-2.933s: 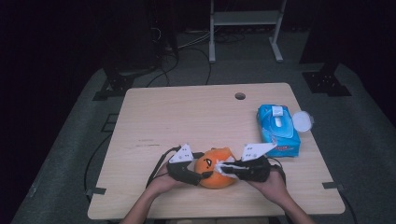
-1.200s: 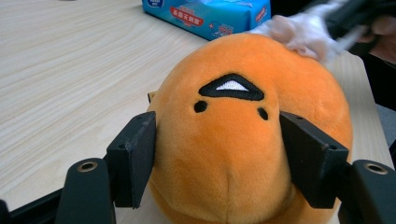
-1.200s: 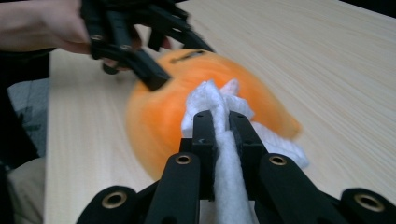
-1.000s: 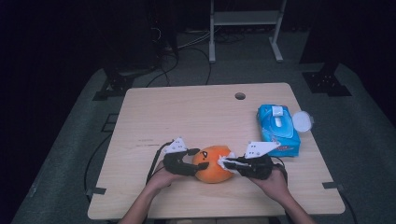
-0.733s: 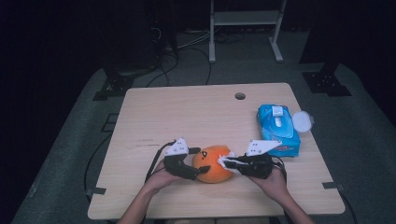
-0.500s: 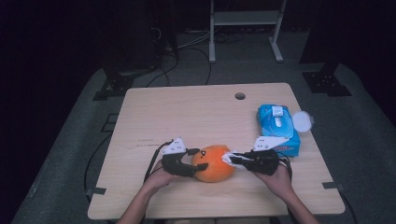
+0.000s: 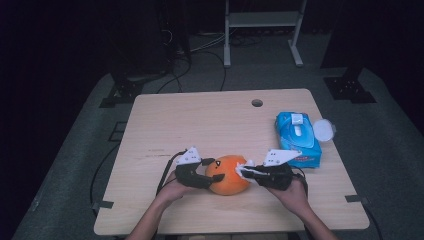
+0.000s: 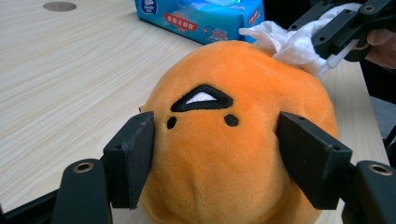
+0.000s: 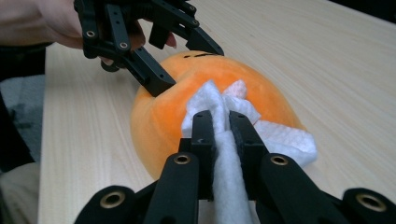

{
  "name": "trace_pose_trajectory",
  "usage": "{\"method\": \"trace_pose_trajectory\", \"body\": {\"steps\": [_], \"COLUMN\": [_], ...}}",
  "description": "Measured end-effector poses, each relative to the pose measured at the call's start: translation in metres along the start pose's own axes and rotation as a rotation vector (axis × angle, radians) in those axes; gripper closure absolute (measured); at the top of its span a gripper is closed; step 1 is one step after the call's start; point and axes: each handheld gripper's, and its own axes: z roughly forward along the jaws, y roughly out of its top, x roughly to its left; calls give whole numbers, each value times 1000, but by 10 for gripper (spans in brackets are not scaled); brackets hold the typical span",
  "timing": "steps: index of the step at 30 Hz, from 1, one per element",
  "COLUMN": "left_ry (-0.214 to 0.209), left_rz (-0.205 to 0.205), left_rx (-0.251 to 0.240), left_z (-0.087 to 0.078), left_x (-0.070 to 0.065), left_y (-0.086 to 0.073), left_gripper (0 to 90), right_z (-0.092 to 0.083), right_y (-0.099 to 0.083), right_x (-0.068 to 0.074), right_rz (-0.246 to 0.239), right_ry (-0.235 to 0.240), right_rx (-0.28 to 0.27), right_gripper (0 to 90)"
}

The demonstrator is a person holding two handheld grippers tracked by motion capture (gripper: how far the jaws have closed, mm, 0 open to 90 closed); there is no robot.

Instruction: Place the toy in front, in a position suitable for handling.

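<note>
An orange plush toy [image 7: 227,175] with a small black-and-white face [image 8: 201,98] lies near the table's front edge. My left gripper [image 7: 212,180] holds it from the left, one pad on each side of the face [image 8: 132,154]; its jaws have just been opening a little, with the plush still pressed between them. My right gripper [image 9: 219,119] is shut on a white crumpled wipe [image 9: 280,140]. The wipe [image 7: 245,167] rests against the plush's right upper side [image 8: 289,44].
A blue pack of wet wipes [image 7: 297,140] lies at the right of the wooden table [image 7: 200,125], its round white lid [image 7: 324,130] flipped open beside it. A cable hole [image 7: 257,103] sits near the far edge. Dark floor and stands surround the table.
The right gripper with the wipe has shifted a little over the plush's right side. The left gripper has kept its place on the plush.
</note>
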Motion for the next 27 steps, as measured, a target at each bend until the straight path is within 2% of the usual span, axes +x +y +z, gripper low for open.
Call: {"method": "trace_pose_trajectory", "body": {"steps": [2,4,7,9,11,13,16,17,18,20,22,23,27], "left_ry": [-4,-14,-27,-31,-31,-20,-10,-15,-19,-15,-12,-15,-1], "left_rz": [1,20,31,36,53,45,66,75,91,121,126,117,74], "left_rx": [2,9,11,32,63,60,46,42,41,46,51,46,41], "left_z": [0,-2,-8,-8,-4,-3,-2,-1,0,2,1,0,0], "left_x": [-1,-5,-8,-9,-10,-10,-11,-12,-14,-18,-18,-17,-13], "left_y": [1,5,12,11,8,7,9,10,11,12,11,10,10], "left_gripper": [293,267,180,149,152,213,271,278,283,286,286,284,191], "right_z": [-1,-1,-4,-5,-7,-8,-6,-5,-3,2,6,6,-2], "right_y": [-1,-3,-7,-10,-12,-12,-6,-2,2,9,13,14,8], "right_x": [-2,-5,-11,-17,-23,-25,-17,-12,-7,6,12,11,-3], "right_rz": [5,14,56,83,118,138,109,100,80,17,-24,-28,26], "right_ry": [-3,1,26,30,45,58,37,47,62,58,48,46,12], "right_rx": [-4,0,0,-5,-15,-18,-22,-31,-34,-20,-6,-3,-21], "right_gripper": [787,787,797,802,808,815,820,820,820,819,819,820,819]}}
